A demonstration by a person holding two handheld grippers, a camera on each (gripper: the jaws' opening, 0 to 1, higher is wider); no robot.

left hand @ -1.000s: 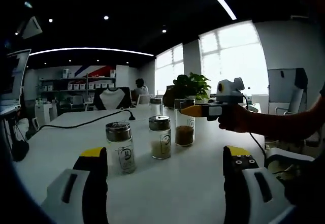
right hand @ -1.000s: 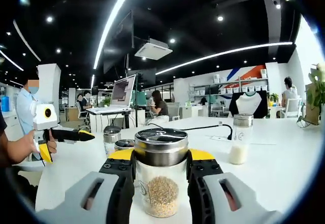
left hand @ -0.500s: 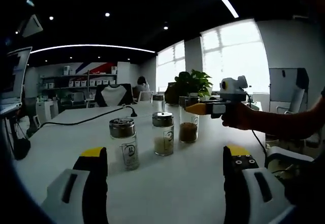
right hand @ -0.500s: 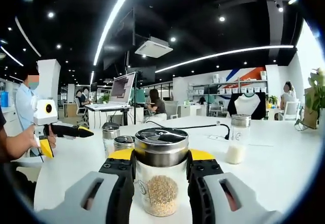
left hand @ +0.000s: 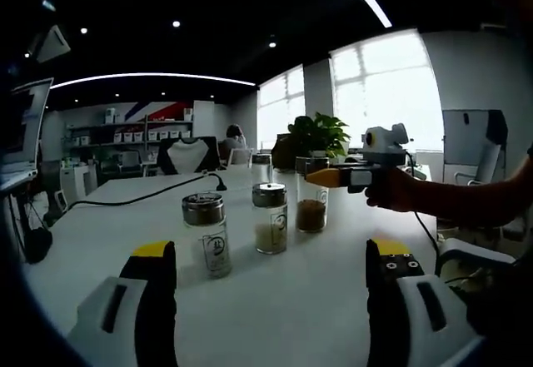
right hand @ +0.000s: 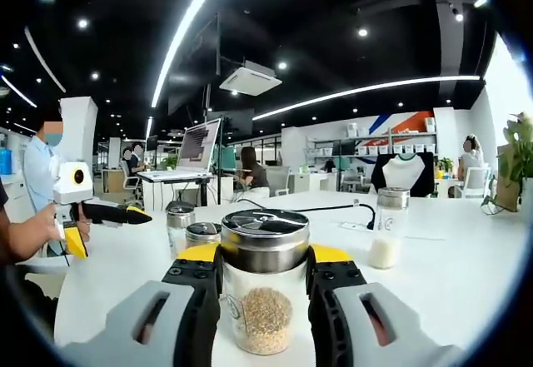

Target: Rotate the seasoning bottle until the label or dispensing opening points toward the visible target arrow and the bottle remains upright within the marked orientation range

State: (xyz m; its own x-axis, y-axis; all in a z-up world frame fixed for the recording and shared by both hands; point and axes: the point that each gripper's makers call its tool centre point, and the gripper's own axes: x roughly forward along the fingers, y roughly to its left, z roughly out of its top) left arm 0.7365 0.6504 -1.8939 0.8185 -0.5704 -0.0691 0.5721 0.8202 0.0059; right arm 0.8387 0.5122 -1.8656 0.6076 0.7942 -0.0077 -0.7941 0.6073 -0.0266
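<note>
A glass seasoning bottle [right hand: 265, 300] with brown grains and a metal lid stands upright between my right gripper's [right hand: 265, 257] jaws, which are shut on it just below the lid. In the left gripper view the same bottle [left hand: 311, 207] is at the right end of a row on the white table [left hand: 283, 309], with the right gripper [left hand: 323, 178] and a hand on it. Two more lidded bottles [left hand: 208, 235] [left hand: 271, 218] stand to its left. My left gripper [left hand: 271, 249] is open over bare table short of the row, and is also at the left of the right gripper view [right hand: 108, 214].
A fourth bottle [right hand: 386, 229] with white contents stands apart on the table. A black cable [left hand: 141, 202] runs across the far side, and a potted plant [left hand: 316, 138] stands behind the row. People sit at desks with a monitor [right hand: 201, 151] in the background.
The left gripper view has drawn back a little, so the row of bottles looks smaller and shifted right. My right gripper has stayed shut on the brown-grain bottle.
</note>
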